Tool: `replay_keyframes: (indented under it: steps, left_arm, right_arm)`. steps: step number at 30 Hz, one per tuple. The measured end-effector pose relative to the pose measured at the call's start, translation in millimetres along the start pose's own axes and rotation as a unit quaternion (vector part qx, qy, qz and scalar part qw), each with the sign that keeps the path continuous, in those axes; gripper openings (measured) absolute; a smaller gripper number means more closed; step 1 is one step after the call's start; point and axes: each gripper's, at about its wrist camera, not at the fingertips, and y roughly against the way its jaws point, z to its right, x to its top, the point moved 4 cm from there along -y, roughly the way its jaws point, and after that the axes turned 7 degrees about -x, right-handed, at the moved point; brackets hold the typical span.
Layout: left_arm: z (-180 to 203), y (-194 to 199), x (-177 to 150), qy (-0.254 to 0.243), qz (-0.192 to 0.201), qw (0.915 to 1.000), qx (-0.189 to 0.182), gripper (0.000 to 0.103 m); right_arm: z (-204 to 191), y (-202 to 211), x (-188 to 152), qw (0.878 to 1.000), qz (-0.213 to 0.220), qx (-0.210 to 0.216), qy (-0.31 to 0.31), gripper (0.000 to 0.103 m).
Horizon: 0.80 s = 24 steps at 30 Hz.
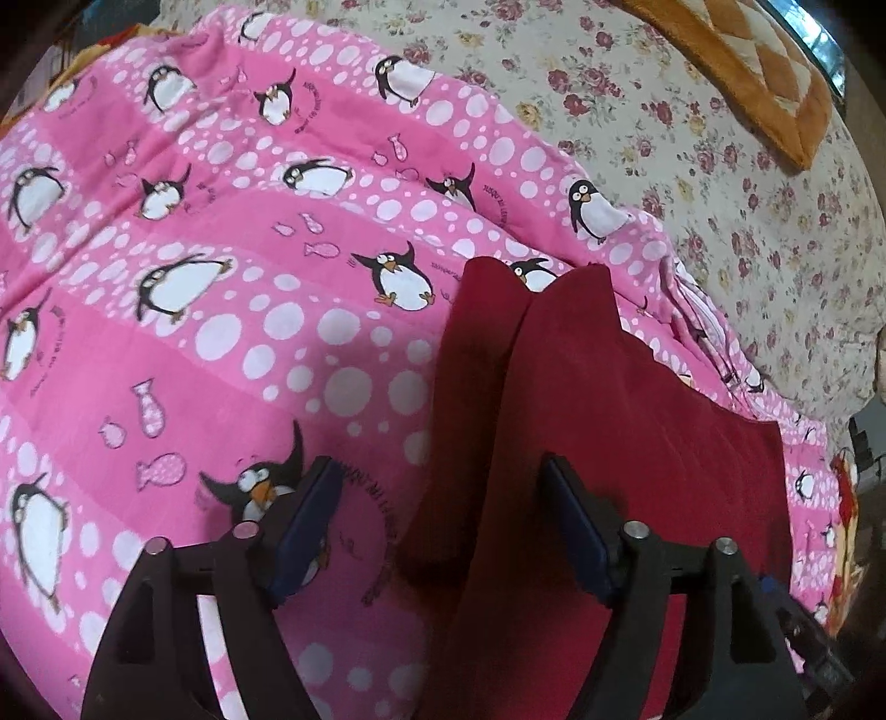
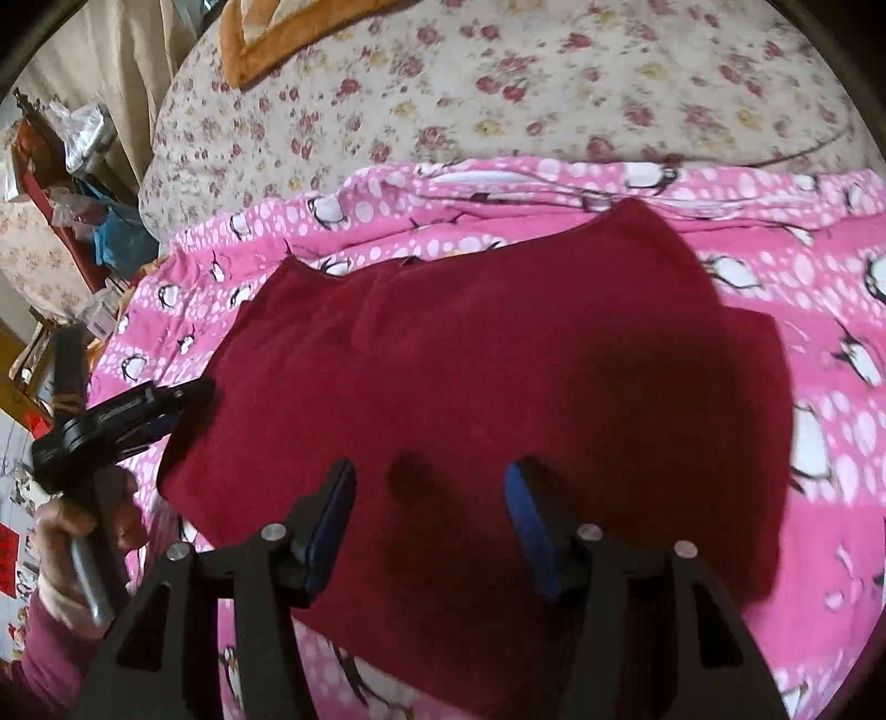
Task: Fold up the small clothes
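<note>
While both tools hover with nothing between their fingers, the folding looks to be between grasps. Nearest the right wrist camera, the right hand-held gripper (image 2: 429, 520) stands with its jaws wide apart above the near part of the dark red garment (image 2: 470, 376), holding nothing. That garment, a fleece-like piece whose exact kind cannot be told, lies spread on the pink penguin blanket (image 2: 830, 454), and one layer seems already laid over another along its right side.

Left of the garment, the left hand-held gripper (image 2: 171, 407) is held in the person's left hand (image 2: 72, 554), its tips just beside the garment's left edge; in the left wrist view its jaws also stand apart and empty, straddling the garment's edge, where a narrow strip (image 1: 482, 387) sits beside the broader panel.

Beyond the garment, the penguin blanket runs to the floral bedcover (image 2: 498, 83), and farther still an orange patterned cushion (image 2: 288, 44) lies on that bedcover.

Judged from this, the step in hand is reaching for the next fold. The next move calls for each tool to close on one edge of the garment, catching every layer there, then lifting together and carrying the edge across so that the fabric lands flat without dragging the blanket beneath.
</note>
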Motion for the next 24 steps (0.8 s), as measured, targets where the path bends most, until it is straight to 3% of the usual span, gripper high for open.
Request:
replay_keyframes:
  steps: [5,9,12,13,15,16,17,20,24]
  left_arm:
    - [5.9,-11.8,2.5,-0.006,-0.012,0.9999,-0.009,0.079]
    - [12.2,-18.6,3.4,-0.026,-0.025,0.9993,0.001,0.083]
    - [11.4,-20.4,6.6,-0.022,-0.034,0.9991,-0.011,0.083]
    - [11.1,-20.4,7.5,-0.019,-0.035,0.9991,-0.016,0.079]
    - [12.2,-19.1,7.5,-0.020,-0.037,0.9988,-0.028,0.054]
    - [15.3,-19.3,6.4,-0.021,-0.044,0.9978,-0.045,0.025]
    - [20.5,-19.2,4.5,-0.017,-0.057,0.9960,-0.067,0.016]
    - [31.8,-15.5,2.4,-0.048,-0.051,0.9961,-0.054,0.006]
    - [28.1,-13.1,3.7,-0.031,-0.054,0.9954,-0.073,0.005]
  right_arm:
    - [7.6,-2.3,-7.5,1.000,0.006,0.014,-0.019,0.070]
    - [-0.8,-2.4,-11.7,1.000,0.023,0.006,0.007,0.077]
    - [-3.6,-1.9,-12.8,0.999,0.027,0.007,0.023,0.080]
    - [-3.3,-1.4,-13.0,0.999,0.029,0.011,0.023,0.081]
    - [0.4,-1.0,-13.1,0.999,0.035,0.025,0.014,0.081]
    - [1.3,-0.5,-13.1,0.999,0.037,0.030,0.010,0.081]
    - [3.0,-0.2,-12.3,0.999,0.040,0.036,0.006,0.081]
    - [8.3,1.0,-6.2,0.997,0.043,0.054,-0.020,0.081]
    - [14.5,2.2,0.2,0.996,0.050,0.065,-0.025,0.081]
